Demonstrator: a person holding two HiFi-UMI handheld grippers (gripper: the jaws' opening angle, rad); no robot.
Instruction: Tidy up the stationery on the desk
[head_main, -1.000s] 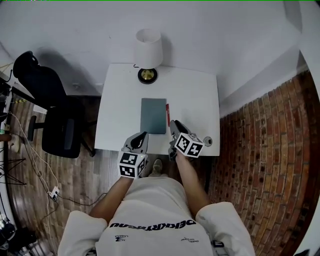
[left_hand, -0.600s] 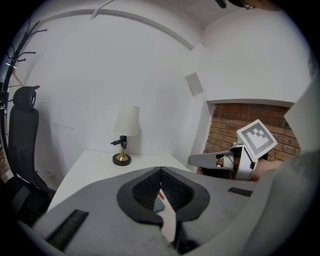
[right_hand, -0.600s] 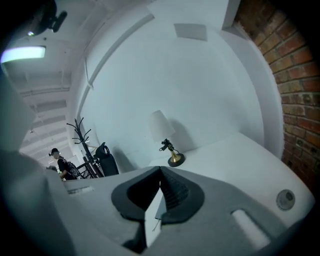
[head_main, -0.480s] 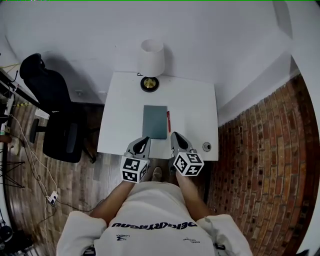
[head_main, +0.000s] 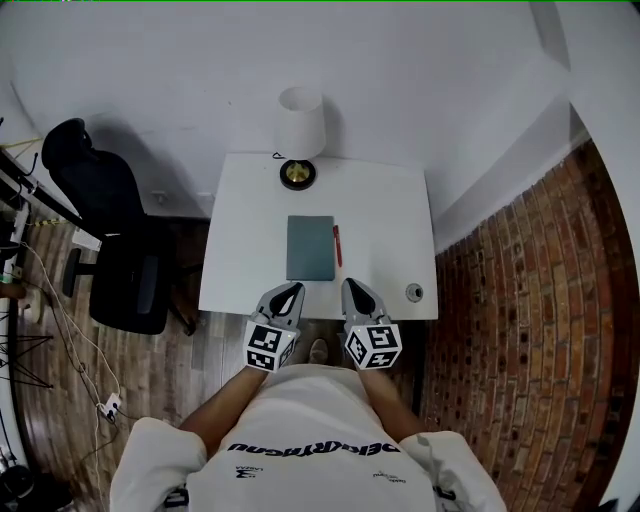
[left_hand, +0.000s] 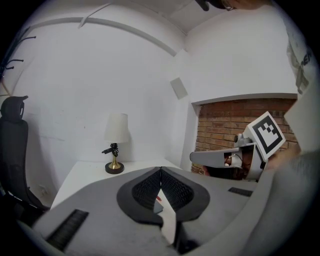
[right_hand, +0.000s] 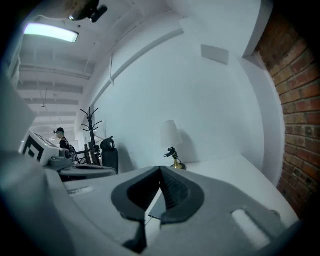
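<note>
Just beyond left tool and right tool, both closed, empty: notebook, pen.

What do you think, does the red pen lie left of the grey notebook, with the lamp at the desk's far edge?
Not quite: the head view shows the red pen just right of the grey notebook; the lamp is at the desk's far edge.

White desk, grey-green notebook, seemingly red pen, black chair.
</note>
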